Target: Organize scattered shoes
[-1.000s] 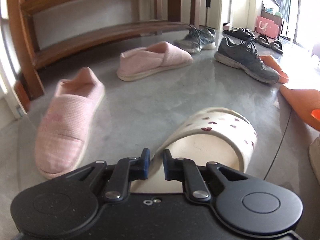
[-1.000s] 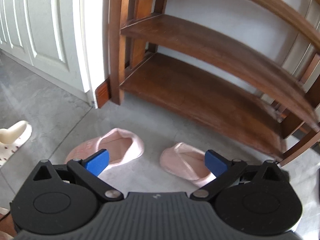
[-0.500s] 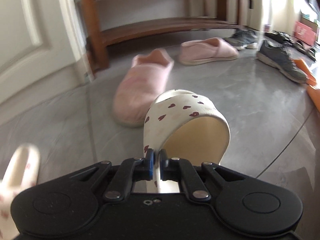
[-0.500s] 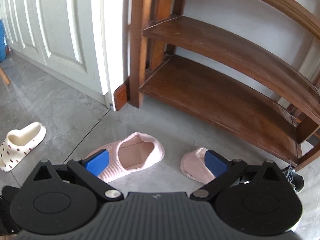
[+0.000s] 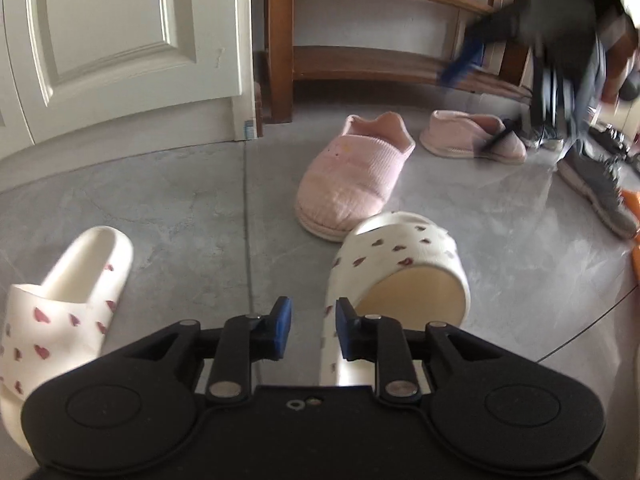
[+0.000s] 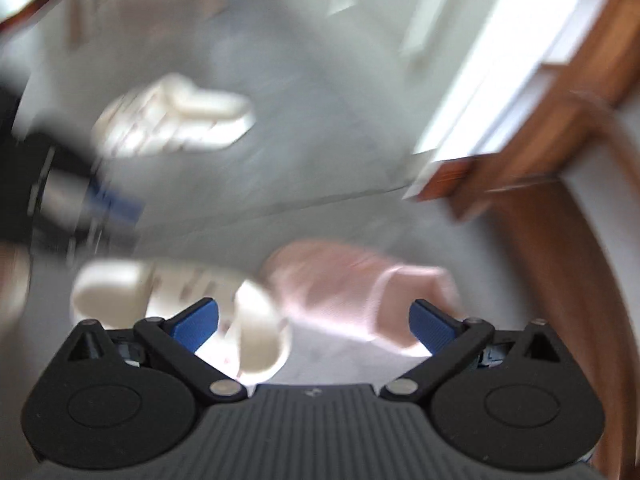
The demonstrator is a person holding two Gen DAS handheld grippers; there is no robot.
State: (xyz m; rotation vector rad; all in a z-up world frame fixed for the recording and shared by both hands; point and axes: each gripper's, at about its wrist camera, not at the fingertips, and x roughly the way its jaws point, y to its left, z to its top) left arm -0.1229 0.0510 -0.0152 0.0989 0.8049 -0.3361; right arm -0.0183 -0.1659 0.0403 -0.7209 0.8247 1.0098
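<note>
We note the left gripper [image 5: 308, 330] part-open, gripping nothing; the heart-print slipper [image 5: 394, 264] touches its right finger, lying just right of the gap, long axis running forward. Its mate [image 5: 64, 300] sits well left on the floor. The right gripper [image 6: 314, 322] gapes wide above the pink slipper [image 6: 352, 292]; that view is blurred.

heart slide A [image 5: 394, 264]: cream, red hearts, on floor, touching pink slipper's toe | heart slide B [image 5: 60, 300]: matching, left of A | pink slipper [image 5: 356, 176]: flat, toe toward A
</note>
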